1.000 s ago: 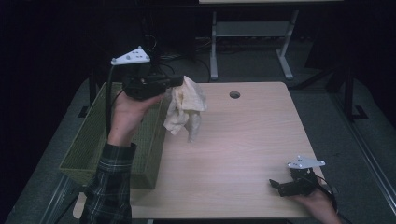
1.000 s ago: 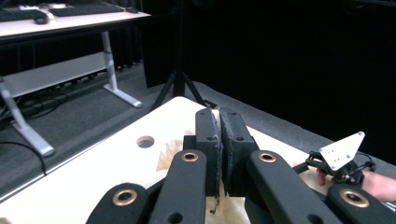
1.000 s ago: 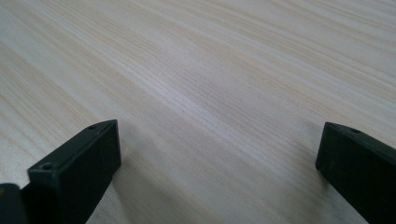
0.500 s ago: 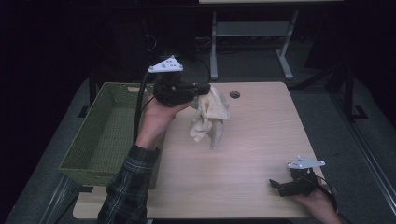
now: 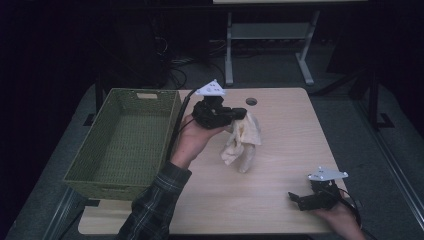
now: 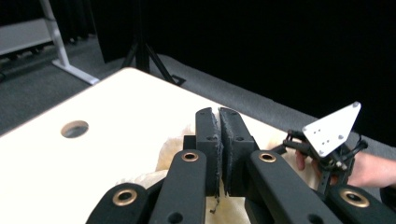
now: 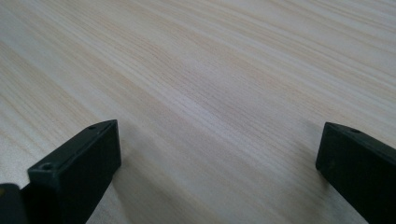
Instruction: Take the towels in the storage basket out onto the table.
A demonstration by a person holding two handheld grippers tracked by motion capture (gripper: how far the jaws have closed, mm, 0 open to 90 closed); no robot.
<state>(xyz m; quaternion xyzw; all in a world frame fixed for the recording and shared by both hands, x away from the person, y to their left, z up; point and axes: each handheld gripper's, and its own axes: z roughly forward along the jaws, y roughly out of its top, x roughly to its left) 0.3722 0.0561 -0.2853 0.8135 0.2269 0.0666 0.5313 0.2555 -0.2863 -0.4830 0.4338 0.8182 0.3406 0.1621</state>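
- Two grippers are at work over the wooden table (image 5: 280, 150), one in each of the person's hands.
- Nearest, at about five o'clock on the tabletop, the right gripper (image 5: 300, 199) rests low by the near edge; in the right gripper view its jaws stand wide apart with bare wood grain between them and nothing held.
- Toward the middle, the cream cloth (image 5: 243, 142) hangs bunched from the left gripper (image 5: 240, 113), its lower end touching or just above the wood; I cannot tell which.
- That left gripper, held in the left hand (image 5: 192, 137) with a plaid sleeve (image 5: 155, 205) behind it, has its jaws pressed nearly together, pinching the cloth's upper edge.
- At nine o'clock, the green woven basket (image 5: 170, 117) sits along the table's left edge, just beside the left hand, apart from the cloth.
- Farthest, at twelve o'clock, a round cable hole (image 5: 251, 101) marks the table's far edge.
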